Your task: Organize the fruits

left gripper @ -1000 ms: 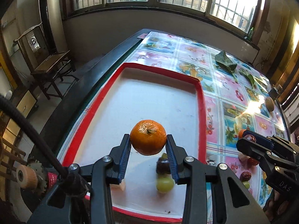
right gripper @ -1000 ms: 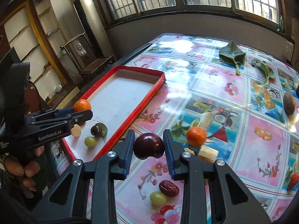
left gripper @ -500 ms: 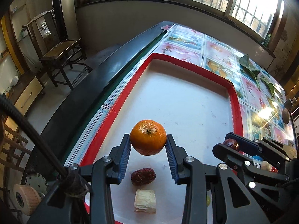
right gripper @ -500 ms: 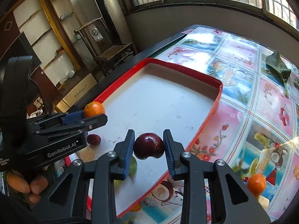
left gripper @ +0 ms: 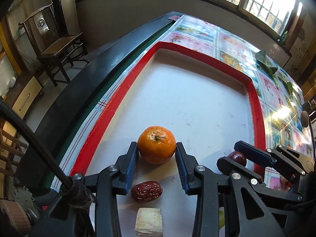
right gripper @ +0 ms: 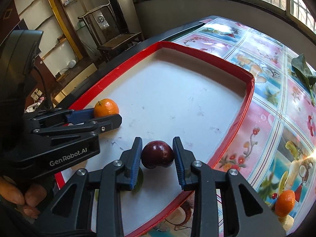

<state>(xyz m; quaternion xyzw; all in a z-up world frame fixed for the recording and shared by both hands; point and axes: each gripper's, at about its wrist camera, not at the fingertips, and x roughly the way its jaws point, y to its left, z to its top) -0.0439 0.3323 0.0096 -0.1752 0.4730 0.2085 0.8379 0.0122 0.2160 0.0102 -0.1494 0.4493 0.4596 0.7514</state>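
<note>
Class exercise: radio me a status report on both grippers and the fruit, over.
Left gripper shut on tangerine, over red tray. Right gripper shut on plum, same tray. Nothing blocking.

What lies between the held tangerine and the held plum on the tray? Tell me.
Only bare white tray floor separates the tangerine from the plum, seen in the right wrist view.

Both grippers are built of matte black plastic w/ angular, cut-out linkage arms. Left gripper [left gripper: 156, 167] and right gripper [right gripper: 157, 162] are each fitted w/ ribbed blue pads [left gripper: 131, 167] on the inner finger faces. Silver screws [left gripper: 111, 167] are set at the pivots. White "GenRobot.AI" lettering [right gripper: 68, 156] is printed on the left unit's side. A black braided cable [left gripper: 29, 138] is lashed on w/ cord.
</note>
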